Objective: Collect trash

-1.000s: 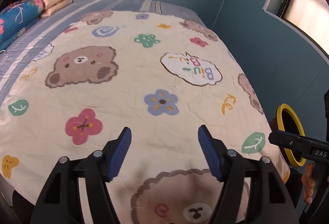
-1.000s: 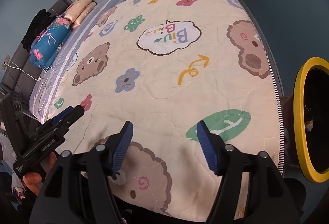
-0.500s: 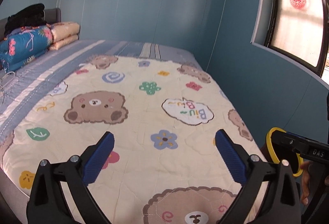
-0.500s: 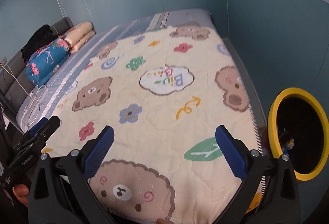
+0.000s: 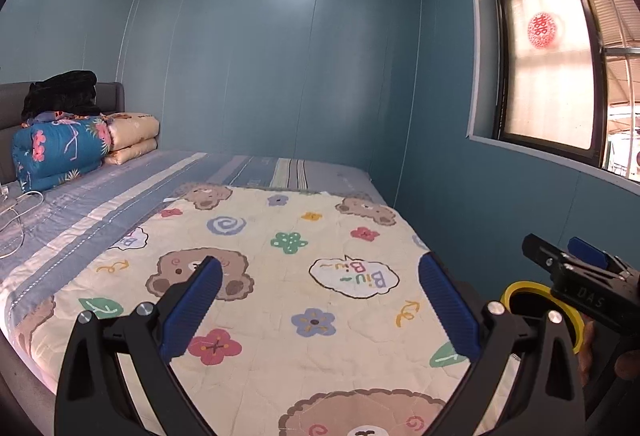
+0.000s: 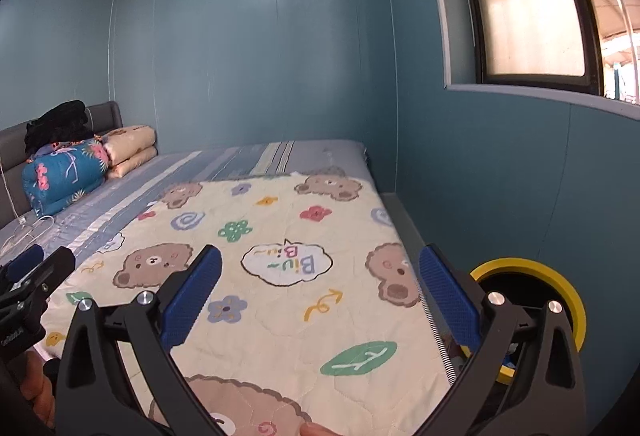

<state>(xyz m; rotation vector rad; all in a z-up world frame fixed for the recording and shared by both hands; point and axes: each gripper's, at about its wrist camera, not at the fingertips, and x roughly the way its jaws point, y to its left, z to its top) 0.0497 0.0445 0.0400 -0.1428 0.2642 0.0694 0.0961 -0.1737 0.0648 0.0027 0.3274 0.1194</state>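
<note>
Left wrist: gripper (image 5: pixel 320 300) jaws opened, view raised

one bed (image 5: pixel 248 172), one bin (image 6: pixel 560 276) (yellow-rimmed), two folded quilts (image 5: pixel 60 148).

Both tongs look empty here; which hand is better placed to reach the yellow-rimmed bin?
Right, probably. The bin sits beside the bed's right edge, just behind the right tongs' right finger. From the left tongs it lies further off, past the right tongs. Both stand open and empty.
</note>
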